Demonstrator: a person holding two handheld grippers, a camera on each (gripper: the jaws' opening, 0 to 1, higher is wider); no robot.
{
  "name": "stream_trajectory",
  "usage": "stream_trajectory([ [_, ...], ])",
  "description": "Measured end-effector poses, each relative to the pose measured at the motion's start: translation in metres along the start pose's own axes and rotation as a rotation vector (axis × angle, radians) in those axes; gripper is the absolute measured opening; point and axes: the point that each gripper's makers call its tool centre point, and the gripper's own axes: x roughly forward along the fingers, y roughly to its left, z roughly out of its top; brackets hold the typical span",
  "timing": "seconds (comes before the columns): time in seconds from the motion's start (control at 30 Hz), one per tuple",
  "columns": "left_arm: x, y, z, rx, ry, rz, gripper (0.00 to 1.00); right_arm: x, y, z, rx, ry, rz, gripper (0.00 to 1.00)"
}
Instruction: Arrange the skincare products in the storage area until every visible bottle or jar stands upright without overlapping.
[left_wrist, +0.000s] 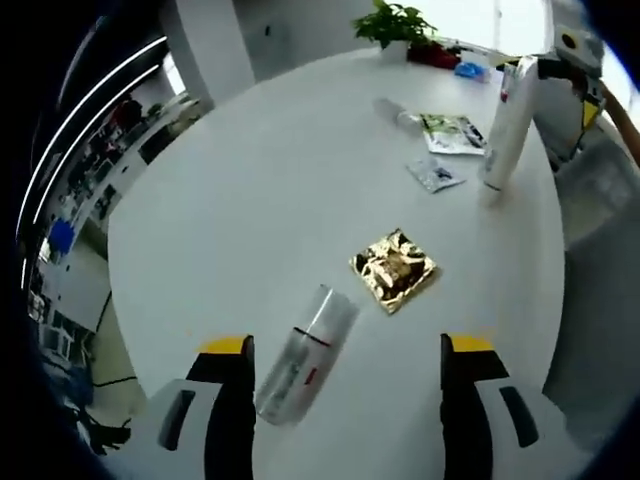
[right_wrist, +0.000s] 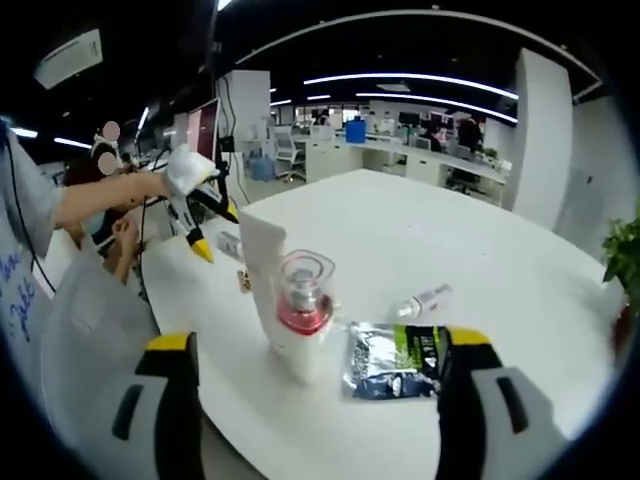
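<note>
A clear bottle (left_wrist: 305, 355) with a red mark lies on its side on the white round table (left_wrist: 250, 200), just ahead of my left gripper (left_wrist: 347, 345) and close to its left jaw. The jaws stand wide apart with nothing between them. A tall white tube (left_wrist: 508, 125) stands upright at the far right, beside my right gripper (left_wrist: 565, 70). In the right gripper view the white tube (right_wrist: 262, 255) stands ahead of my open right gripper (right_wrist: 320, 342), with a clear-capped bottle (right_wrist: 303, 300) with a red collar right in front of it. A small clear bottle (right_wrist: 425, 300) lies flat.
A gold foil sachet (left_wrist: 393, 268) lies mid-table, a green-and-white sachet (right_wrist: 395, 360) and a small sachet (left_wrist: 435, 173) near the tube. A potted plant (left_wrist: 395, 22) stands at the far edge. A person's hand holds the left gripper (right_wrist: 212, 232) at the table's left side.
</note>
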Motion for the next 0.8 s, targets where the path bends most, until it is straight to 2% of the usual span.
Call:
stream_trajectory([
  [0.47, 0.013, 0.014, -0.014, 0.047, 0.114, -0.046, 0.49, 0.002, -0.003, -0.003, 0.003, 0.012, -0.003, 1.00],
  [0.8, 0.023, 0.019, -0.020, 0.074, 0.183, -0.076, 0.44, 0.002, -0.006, -0.009, 0.008, 0.025, -0.007, 1.00],
])
